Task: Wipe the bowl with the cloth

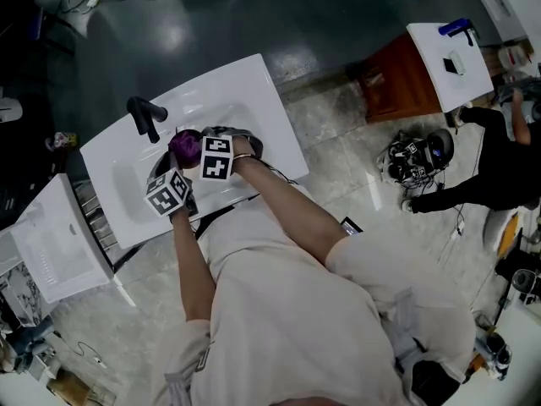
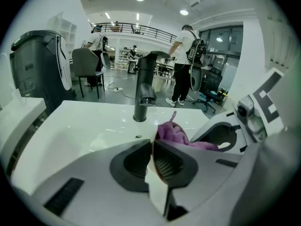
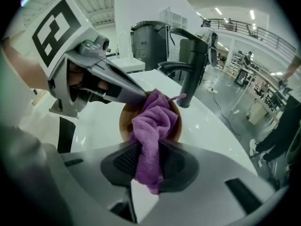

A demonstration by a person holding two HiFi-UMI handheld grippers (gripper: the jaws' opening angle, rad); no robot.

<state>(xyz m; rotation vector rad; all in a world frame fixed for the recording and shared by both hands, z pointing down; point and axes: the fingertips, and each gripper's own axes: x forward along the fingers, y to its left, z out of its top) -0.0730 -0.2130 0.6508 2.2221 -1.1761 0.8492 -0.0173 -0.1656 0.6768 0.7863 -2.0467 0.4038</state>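
Note:
A brown wooden bowl point(image 3: 125, 122) is held over the white sink point(image 1: 254, 108). My left gripper point(image 2: 153, 157) is shut on its thin rim point(image 2: 158, 174) and comes in from the upper left in the right gripper view. The purple cloth point(image 3: 151, 121) is bunched up and pressed into the bowl, with my right gripper point(image 3: 148, 161) shut on its lower end. In the head view both grippers meet over the basin: the left point(image 1: 172, 176) just below the cloth point(image 1: 183, 144), the right point(image 1: 199, 150) beside it. The cloth point(image 2: 176, 134) also shows past the left jaws.
A black faucet point(image 1: 145, 117) stands at the back of the sink, close behind the bowl point(image 3: 190, 79). A white rack point(image 1: 51, 244) sits to the sink's left. A dark grey bin point(image 2: 37, 65) stands beyond the counter. A person in black point(image 1: 499, 159) crouches at far right.

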